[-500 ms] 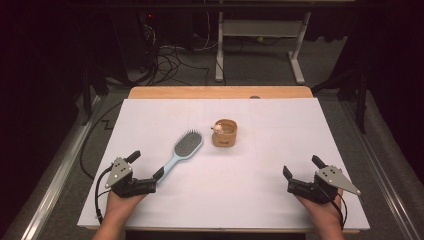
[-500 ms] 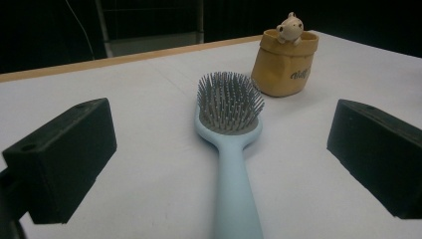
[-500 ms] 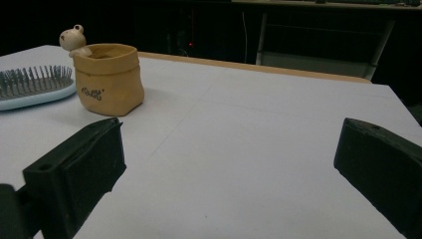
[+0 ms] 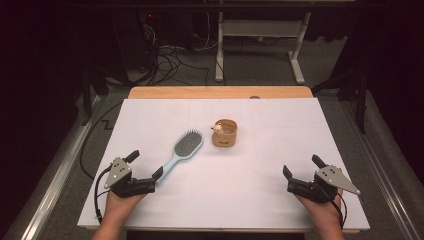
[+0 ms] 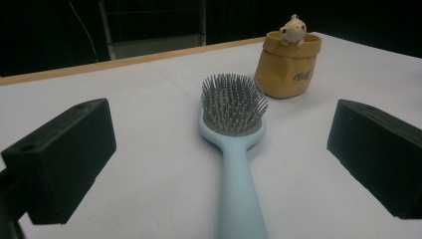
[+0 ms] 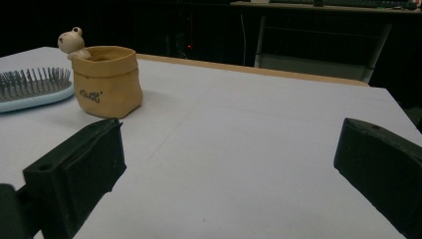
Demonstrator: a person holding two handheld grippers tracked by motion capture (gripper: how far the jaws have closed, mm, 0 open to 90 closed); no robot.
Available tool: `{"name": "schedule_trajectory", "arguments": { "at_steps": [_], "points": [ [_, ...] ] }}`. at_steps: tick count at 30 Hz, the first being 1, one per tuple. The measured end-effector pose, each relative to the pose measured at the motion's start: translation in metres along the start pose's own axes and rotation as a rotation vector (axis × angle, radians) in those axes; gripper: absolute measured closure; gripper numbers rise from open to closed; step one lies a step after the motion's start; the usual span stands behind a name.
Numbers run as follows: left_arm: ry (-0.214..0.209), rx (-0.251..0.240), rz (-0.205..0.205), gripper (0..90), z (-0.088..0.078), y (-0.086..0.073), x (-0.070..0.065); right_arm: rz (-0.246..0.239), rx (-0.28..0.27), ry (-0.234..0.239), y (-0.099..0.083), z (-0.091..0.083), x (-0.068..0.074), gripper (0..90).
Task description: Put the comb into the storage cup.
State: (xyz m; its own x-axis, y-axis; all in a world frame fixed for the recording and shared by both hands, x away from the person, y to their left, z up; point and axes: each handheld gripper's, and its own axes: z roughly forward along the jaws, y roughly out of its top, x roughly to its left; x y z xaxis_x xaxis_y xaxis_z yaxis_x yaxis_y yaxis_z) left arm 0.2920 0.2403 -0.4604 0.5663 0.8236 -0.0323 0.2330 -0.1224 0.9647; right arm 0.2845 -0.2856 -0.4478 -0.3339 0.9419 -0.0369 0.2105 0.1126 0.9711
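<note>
A light-blue hairbrush lies bristles up on the white table sheet, its handle pointing toward my left gripper. In the left gripper view the hairbrush runs up between the two wide-apart jaws, untouched by either. Just right of the brush head stands a small tan sack-shaped pot with a tiny pale figure on its rim. My right gripper rests open near the table's front right, nothing between its jaws. The right gripper view has the pot and the hairbrush at far left.
A wooden table edge runs along the back. Beyond it are cables on the floor and a white metal frame. A metal rail runs along the table's left side.
</note>
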Motion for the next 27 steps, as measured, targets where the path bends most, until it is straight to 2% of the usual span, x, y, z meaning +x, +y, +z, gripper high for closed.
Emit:
{"name": "schedule_trajectory", "arguments": {
  "at_steps": [4,9,12,18,21,22,24,27],
  "points": [
    [0.001,-0.003,0.002,0.0,-0.0006,0.0001,0.0005,0.005,0.001,-0.001,-0.0004,0.0002,-0.0004,0.4],
    [0.007,0.01,-0.004,0.0,-0.001,0.0,0.0007,0.004,0.001,0.004,0.0,0.0007,-0.0002,0.4],
    [0.001,0.021,-0.027,1.1,-0.0022,0.0008,0.0024,0.001,0.003,0.001,-0.0001,0.0013,0.0008,0.4],
    [0.0,0.042,-0.027,1.9,-0.0034,0.0018,0.0035,-0.007,-0.004,-0.001,0.001,0.0002,0.0017,0.4],
    [-0.001,0.049,-0.023,5.9,-0.0031,0.002,0.0035,-0.004,-0.004,-0.002,0.0009,0.0003,0.0011,0.4],
    [-0.009,0.076,-0.019,8.0,-0.0025,0.0023,0.0036,-0.005,-0.004,-0.004,0.0009,0.0001,0.0009,0.4],
    [-0.022,0.092,-0.023,15.1,-0.0021,0.0024,0.0034,-0.005,-0.006,-0.005,0.001,-0.0001,0.0008,0.4],
    [-0.027,0.11,-0.016,15.8,-0.0004,0.002,0.0025,-0.007,-0.007,-0.004,0.0012,-0.0001,0.0013,0.4]
  ]
}}
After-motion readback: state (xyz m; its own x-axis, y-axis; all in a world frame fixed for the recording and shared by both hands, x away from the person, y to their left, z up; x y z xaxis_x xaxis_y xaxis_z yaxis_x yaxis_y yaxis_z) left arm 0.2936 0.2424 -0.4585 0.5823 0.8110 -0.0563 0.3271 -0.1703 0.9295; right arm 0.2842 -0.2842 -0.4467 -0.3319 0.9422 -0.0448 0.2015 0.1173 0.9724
